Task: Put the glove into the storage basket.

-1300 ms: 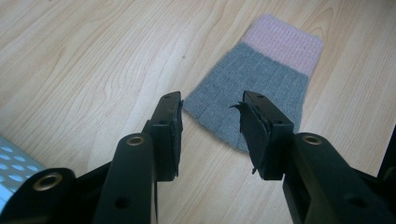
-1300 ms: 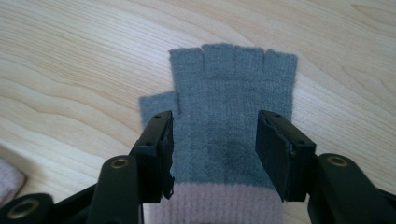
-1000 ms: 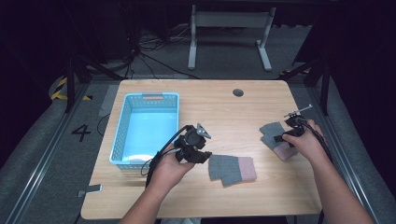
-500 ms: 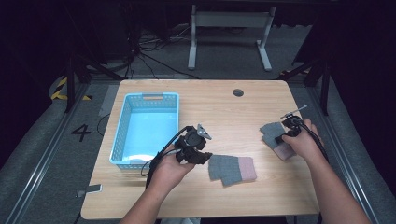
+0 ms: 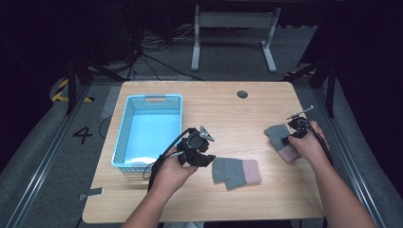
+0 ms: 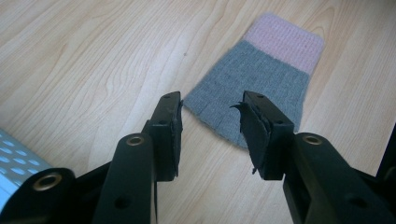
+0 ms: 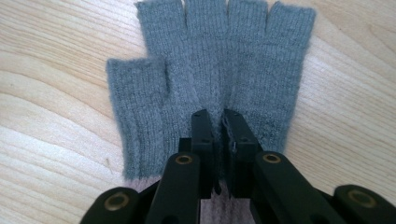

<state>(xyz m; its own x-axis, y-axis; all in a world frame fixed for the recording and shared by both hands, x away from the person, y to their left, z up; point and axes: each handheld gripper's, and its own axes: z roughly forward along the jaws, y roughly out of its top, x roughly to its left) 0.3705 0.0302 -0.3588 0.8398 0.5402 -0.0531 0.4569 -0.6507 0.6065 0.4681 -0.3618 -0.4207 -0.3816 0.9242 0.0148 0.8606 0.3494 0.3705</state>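
Note:
Two grey fingerless gloves with pink cuffs lie on the wooden table [image 5: 228,109]. One glove [image 5: 236,170] [image 6: 266,70] rests flat in the middle, its finger end toward my left gripper [image 5: 206,159] [image 6: 210,126], which hovers open just over that edge with nothing between its pads. The other glove [image 5: 278,133] [image 7: 210,56] lies at the right, fingers pointing away from my right gripper [image 5: 285,139] [image 7: 218,126]. That gripper's jaws have just been closing and now pinch a ridge of grey knit at the glove's palm.
A light blue plastic basket [image 5: 124,137] stands on the left part of the table, close to my left hand. A round cable hole [image 5: 242,94] sits near the far edge. Dark floor, cables and a desk frame [image 5: 233,33] lie beyond.
The right gripper's jaws have drawn together on the right glove, bunching the knit between them. Both hands and the left gripper stay where they were.

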